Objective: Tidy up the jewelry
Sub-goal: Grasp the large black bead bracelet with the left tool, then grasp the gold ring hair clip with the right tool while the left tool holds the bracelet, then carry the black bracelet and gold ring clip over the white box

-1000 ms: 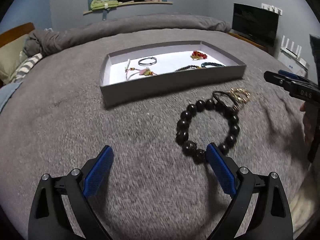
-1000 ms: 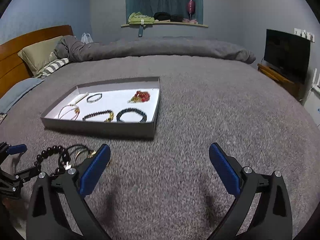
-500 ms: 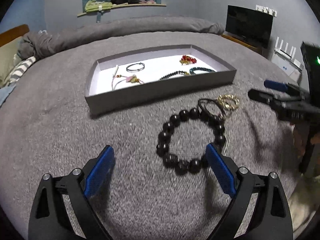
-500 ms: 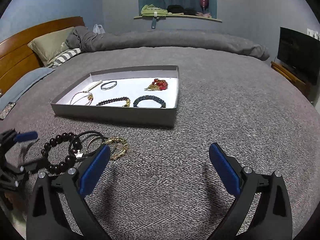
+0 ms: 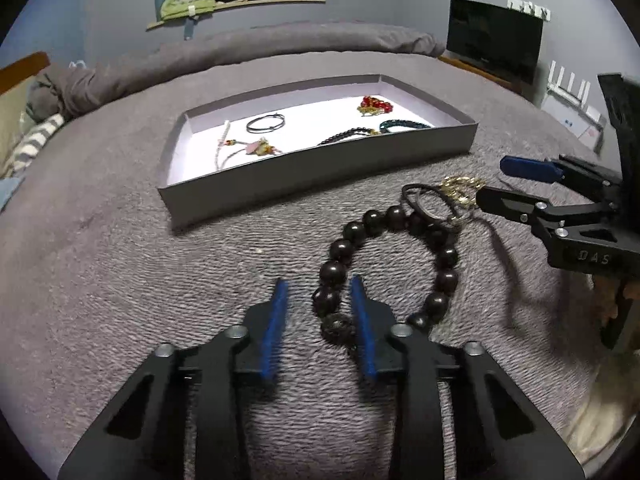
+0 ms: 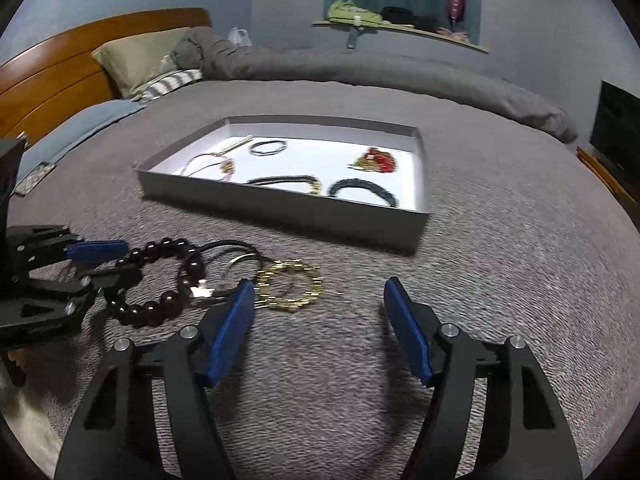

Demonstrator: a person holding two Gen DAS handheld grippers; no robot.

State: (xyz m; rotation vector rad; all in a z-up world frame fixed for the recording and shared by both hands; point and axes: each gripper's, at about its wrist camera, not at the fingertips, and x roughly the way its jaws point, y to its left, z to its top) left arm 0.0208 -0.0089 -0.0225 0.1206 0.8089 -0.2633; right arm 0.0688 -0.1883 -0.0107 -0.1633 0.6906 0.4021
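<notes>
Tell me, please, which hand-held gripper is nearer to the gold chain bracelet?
The right hand-held gripper: its left finger sits right beside the gold chain bracelet. The left hand-held gripper straddles the dark bead bracelet, farther away.

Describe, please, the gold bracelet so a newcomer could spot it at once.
Start at the grey tray on the bed. On the blanket before its near wall lies a cluster; the gold bracelet is its rightmost piece, spiky and shiny beside the dark bead bracelet.
</notes>
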